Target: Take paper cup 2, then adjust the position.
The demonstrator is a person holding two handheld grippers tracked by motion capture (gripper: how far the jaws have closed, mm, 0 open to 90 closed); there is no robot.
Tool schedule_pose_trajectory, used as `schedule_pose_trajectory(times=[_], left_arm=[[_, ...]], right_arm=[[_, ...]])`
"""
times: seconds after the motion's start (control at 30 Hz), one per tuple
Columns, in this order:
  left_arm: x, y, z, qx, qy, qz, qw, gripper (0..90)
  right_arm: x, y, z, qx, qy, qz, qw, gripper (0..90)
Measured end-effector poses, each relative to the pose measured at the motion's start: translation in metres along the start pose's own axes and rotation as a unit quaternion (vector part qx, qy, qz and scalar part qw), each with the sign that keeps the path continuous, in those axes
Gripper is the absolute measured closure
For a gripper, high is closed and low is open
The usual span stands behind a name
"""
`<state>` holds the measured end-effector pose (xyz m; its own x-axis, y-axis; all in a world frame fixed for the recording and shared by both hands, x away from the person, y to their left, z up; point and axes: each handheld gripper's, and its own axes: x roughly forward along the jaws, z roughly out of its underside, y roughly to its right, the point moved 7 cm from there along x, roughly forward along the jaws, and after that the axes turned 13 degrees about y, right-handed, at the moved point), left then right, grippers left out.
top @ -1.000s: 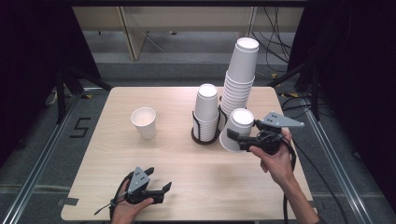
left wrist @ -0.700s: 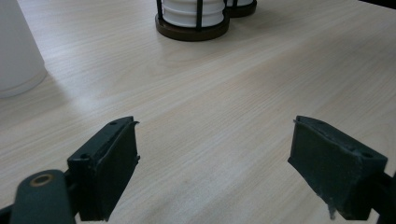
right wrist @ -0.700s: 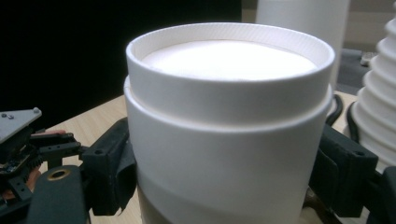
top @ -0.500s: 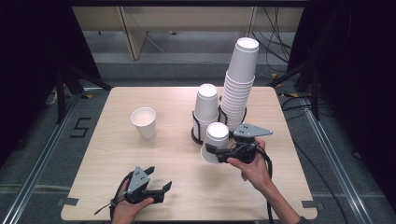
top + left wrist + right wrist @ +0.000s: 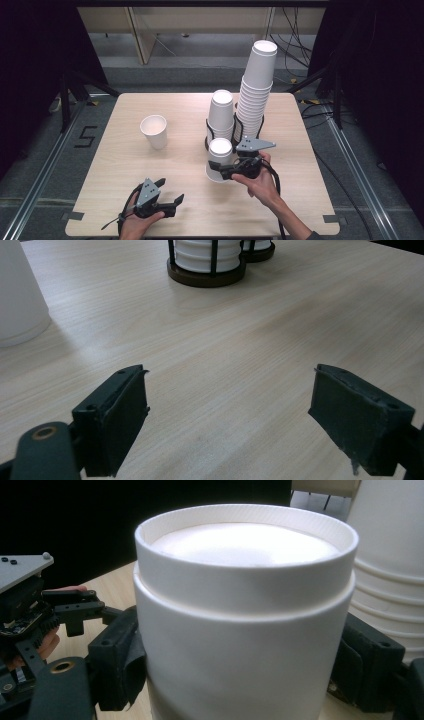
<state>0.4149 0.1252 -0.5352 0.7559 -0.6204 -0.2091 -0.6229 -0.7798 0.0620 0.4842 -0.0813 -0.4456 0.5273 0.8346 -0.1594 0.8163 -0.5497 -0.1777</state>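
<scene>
Right gripper (image 5: pixel 223 171), low and right of centre in the high view, clamped an upturned paper cup (image 5: pixel 219 160). Its long axis stood vertical, base up. It was plain white with a recessed, ridged base rim.

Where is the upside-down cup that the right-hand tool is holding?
In the high view, the inverted cup sits in the right gripper, just in front of the short cup stack in its holder, right of the table's middle.
</scene>
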Motion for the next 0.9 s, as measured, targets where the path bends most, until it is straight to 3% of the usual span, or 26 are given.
schedule_pose_trajectory(times=[0.2,0.23,0.27,0.33,0.43,0.5,0.63,0.8,0.83,0.9], left_arm=[[-0.001,0.000,0.000,-0.001,0.002,0.002,1.0000,14.6],[-0.001,-0.001,0.000,-0.001,0.001,-0.001,1.0000,14.6],[-0.002,-0.001,0.000,-0.001,0.001,-0.001,1.0000,14.6],[-0.002,-0.001,0.000,-0.001,0.002,-0.002,1.0000,14.6],[-0.002,-0.001,-0.002,-0.002,0.006,0.000,1.0000,14.6],[-0.004,0.000,-0.002,0.000,0.007,-0.001,1.0000,14.6],[-0.003,0.004,-0.006,-0.006,0.026,0.010,0.9996,14.6],[0.002,0.008,-0.011,-0.027,0.045,0.025,0.9983,14.5],[0.003,0.010,-0.011,-0.031,0.052,0.030,0.9977,14.6],[0.006,0.012,-0.013,-0.030,0.062,0.041,0.9968,14.6]], right_arm=[[0.011,-0.007,0.005,0.001,-0.006,-0.016,0.9999,20.4],[0.013,-0.010,0.006,0.014,-0.008,-0.016,0.9997,20.4],[0.016,-0.009,0.006,0.000,-0.006,-0.023,0.9997,20.4],[0.018,-0.012,0.008,0.005,-0.015,-0.018,0.9997,20.4],[0.025,-0.014,0.010,-0.003,-0.012,-0.030,0.9995,20.4],[0.027,-0.019,0.012,0.009,-0.016,-0.032,0.9993,20.4],[0.032,-0.025,0.011,0.000,-0.013,-0.041,0.9991,20.4],[0.037,-0.032,0.011,0.013,-0.013,-0.054,0.9984,20.4],[0.038,-0.031,0.011,-0.001,-0.012,-0.052,0.9986,20.4],[0.040,-0.036,0.011,0.020,-0.013,-0.057,0.9981,20.4]])
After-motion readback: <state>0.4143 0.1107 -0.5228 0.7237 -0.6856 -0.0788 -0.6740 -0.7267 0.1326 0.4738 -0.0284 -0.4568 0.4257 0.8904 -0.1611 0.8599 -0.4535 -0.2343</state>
